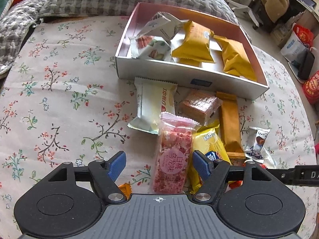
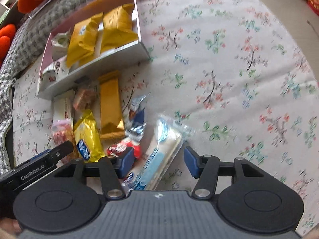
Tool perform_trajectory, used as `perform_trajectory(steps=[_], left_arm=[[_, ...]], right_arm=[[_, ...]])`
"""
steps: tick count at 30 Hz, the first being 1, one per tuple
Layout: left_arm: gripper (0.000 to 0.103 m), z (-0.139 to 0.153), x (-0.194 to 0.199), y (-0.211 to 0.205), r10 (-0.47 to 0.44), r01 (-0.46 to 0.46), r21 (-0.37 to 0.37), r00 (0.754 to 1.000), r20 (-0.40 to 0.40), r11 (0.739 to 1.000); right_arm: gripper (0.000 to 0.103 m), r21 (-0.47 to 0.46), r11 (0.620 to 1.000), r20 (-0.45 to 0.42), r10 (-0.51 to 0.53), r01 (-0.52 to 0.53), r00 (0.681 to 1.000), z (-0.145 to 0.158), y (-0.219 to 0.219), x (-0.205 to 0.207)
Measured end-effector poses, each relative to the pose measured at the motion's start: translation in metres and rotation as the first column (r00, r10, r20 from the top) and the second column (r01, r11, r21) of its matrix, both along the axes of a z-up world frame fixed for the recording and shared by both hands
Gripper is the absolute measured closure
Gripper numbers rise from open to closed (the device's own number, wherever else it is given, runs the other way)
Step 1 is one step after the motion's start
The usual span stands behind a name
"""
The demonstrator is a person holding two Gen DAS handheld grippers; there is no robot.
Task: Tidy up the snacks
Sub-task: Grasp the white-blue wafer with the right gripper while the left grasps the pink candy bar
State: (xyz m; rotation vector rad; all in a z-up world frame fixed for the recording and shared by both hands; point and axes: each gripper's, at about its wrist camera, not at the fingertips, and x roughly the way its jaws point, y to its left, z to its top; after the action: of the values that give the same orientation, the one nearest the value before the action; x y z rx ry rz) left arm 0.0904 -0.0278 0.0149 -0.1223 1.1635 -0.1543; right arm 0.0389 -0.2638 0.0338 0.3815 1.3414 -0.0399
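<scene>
- Left gripper (image 1: 159,164): jaws apart, straddling the pink snack bar (image 1: 173,159); one blue pad sits close by the bar's edge, the other well clear. Not pressing.
- Right gripper (image 2: 157,162): jaws apart, a pale blue-and-white packet (image 2: 159,151) lying slantwise between them; no pad touches it.
- Both packets lie flat on the floral cloth (image 1: 59,99), in the loose heap just in front of the white box (image 1: 191,79), which already holds yellow pouches (image 1: 193,41) and white-wrapped pieces.
- Pink bar: clear film, crumbly-looking block inside. Judged light, fairly stiff, brittle under a hard squeeze. Best taken across the narrow width near the middle, with gentle pressure.
- Blue-and-white packet: glossy film, likely slippery and soft. Grip mid-body across the width, not the crimped end (image 2: 187,128), which would fold.
- Risk: the yellow foil packet (image 1: 211,147) touches the pink bar's side and could be caught by the near pad.
</scene>
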Motion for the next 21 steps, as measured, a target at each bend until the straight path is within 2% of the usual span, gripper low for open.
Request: perform_trajectory(steps=[4,7,9,16,21], left_arm=[[0.030,-0.005,0.001,-0.003,-0.012,0.012,0.027,1.000,0.005,1.000],[0.034,-0.007,0.002,-0.001,-0.011,0.011,0.030,1.000,0.001,0.999],[0.041,-0.008,0.002,0.002,-0.007,0.007,0.024,1.000,0.001,1.000],[0.068,-0.008,0.003,0.007,0.015,-0.015,0.024,1.000,0.000,1.000],[0.073,-0.004,0.002,0.009,0.029,-0.029,0.000,1.000,-0.003,1.000]], right_arm=[[0.057,-0.012,1.000,-0.014,0.008,-0.009,1.000,-0.010,0.008,0.001],[0.071,-0.017,1.000,-0.010,0.011,-0.011,1.000,-0.014,0.014,0.000],[0.079,-0.014,1.000,0.003,0.016,-0.016,1.000,-0.013,0.018,-0.001],[0.085,-0.035,0.999,0.036,0.005,-0.004,0.999,-0.008,0.015,-0.002],[0.088,-0.040,0.999,0.061,-0.004,0.006,0.998,0.004,0.006,0.005]])
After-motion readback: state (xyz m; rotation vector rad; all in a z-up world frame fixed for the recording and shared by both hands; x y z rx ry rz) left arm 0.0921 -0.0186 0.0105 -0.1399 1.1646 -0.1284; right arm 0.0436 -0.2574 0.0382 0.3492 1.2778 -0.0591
